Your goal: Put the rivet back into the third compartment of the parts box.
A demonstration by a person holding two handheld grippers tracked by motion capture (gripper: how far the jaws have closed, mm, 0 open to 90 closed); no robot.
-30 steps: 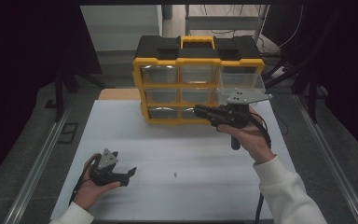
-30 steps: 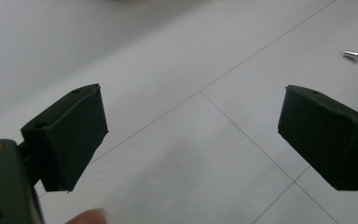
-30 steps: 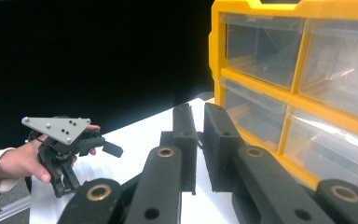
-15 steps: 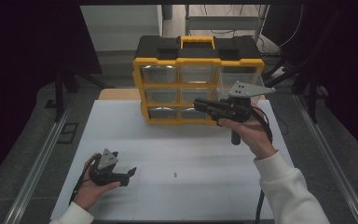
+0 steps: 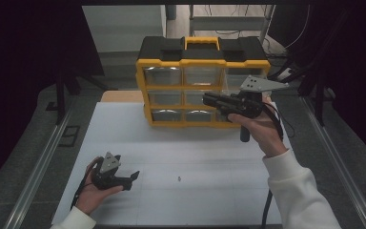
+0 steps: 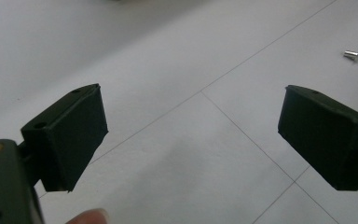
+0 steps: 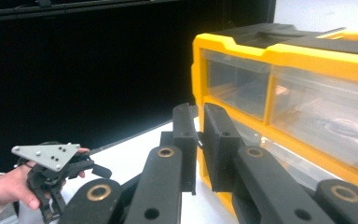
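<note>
A yellow and black drawer cabinet [image 5: 202, 62] with clear drawers stands at the back of the white table [image 5: 209, 152]. My right gripper [image 5: 207, 98] is held level in front of its middle row, jaws shut with nothing between them. In the right gripper view the right gripper [image 7: 199, 116] points past the cabinet's [image 7: 279, 56] left corner. My left gripper [image 5: 132, 180] rests low at the table's front left, open and holding nothing. In the left gripper view the left gripper [image 6: 191, 126] stands wide over bare table. A tiny metal screw [image 5: 178, 179] lies right of it, and the screw [image 6: 356, 55] shows at top right.
A brown board [image 5: 121, 96] lies behind the table's left side next to the cabinet. Metal rails [image 5: 43, 157] run along both sides of the table. A dark backdrop surrounds the work area. Cables [image 5: 286, 71] hang right of the cabinet.
My right gripper has crept a little up and toward the cabinet front. The left gripper has stayed where it was.
</note>
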